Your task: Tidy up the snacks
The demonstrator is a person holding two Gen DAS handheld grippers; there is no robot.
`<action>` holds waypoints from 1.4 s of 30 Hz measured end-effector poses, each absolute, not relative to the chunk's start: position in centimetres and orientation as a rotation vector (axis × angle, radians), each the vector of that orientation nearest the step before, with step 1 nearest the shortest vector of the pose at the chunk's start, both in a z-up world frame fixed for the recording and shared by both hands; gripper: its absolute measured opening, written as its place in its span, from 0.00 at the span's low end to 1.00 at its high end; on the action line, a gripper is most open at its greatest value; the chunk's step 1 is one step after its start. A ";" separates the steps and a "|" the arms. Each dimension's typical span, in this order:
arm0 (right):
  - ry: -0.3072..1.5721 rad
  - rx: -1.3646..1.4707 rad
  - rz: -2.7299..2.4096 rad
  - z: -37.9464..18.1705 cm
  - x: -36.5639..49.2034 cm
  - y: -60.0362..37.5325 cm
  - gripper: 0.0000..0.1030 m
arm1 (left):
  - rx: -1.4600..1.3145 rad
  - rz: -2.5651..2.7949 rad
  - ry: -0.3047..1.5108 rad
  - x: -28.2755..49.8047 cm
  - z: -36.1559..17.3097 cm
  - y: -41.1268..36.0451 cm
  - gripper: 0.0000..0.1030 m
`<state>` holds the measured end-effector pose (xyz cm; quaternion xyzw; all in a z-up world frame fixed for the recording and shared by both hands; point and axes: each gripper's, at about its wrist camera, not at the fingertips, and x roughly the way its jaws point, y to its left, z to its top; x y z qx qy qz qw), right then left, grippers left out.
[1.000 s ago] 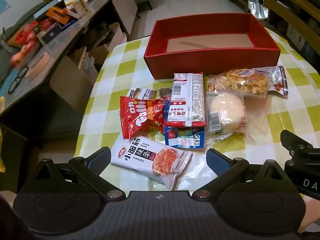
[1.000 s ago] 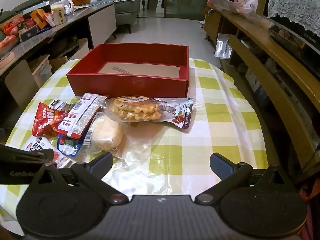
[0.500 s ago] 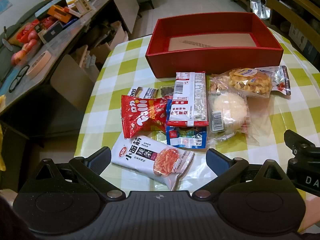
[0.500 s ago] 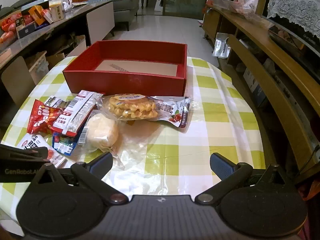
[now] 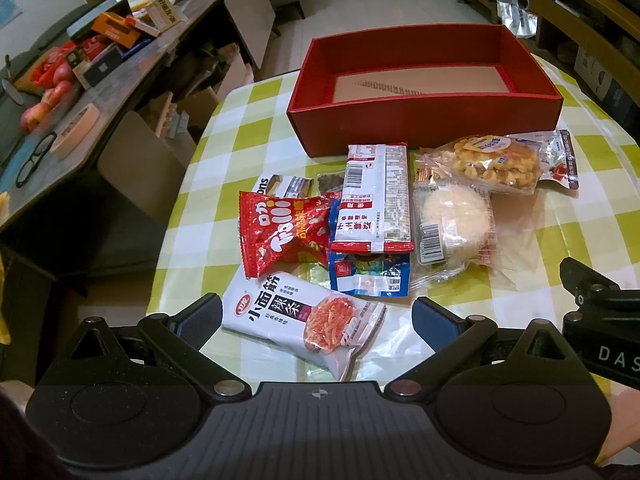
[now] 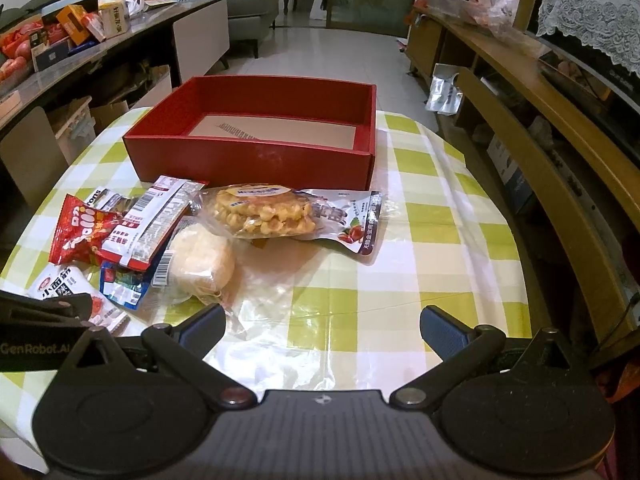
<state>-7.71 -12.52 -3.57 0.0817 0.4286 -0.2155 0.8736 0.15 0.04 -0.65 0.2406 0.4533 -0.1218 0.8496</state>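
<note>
Snacks lie in a loose heap on the checked tablecloth, just near of the red box, which stands empty toward the far side. Nearest the left gripper is a white noodle-snack packet, lying flat between its spread fingers but not touched by them. Beyond it sit a red crinkled bag, a long white-and-red packet overlapping a blue pouch, a round bun in clear wrap and a bag of waffle biscuits resting partly on a silvery pouch. The right gripper hangs open over bare cloth to the right of the heap, holding nothing.

All of these look light, soft and slippery in their film wrappers; the bun and biscuits would likely crush or crumble under a hard squeeze. The noodle packet is probably best pinched across its flat sealed edge, and the bun taken by the loose wrap at its end, not the middle.
</note>
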 end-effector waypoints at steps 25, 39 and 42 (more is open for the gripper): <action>0.905 0.174 -0.441 -3.8 -7.6 -12.5 1.00 | 0.508 -0.259 0.957 0.1 -0.6 0.0 0.99; 0.927 0.168 -0.426 -4.2 -7.3 -12.6 1.00 | 0.520 -0.253 0.964 0.4 -0.9 0.5 0.99; 0.931 0.168 -0.419 -4.2 -7.2 -12.6 1.00 | 0.523 -0.248 0.974 0.6 -1.2 0.9 0.99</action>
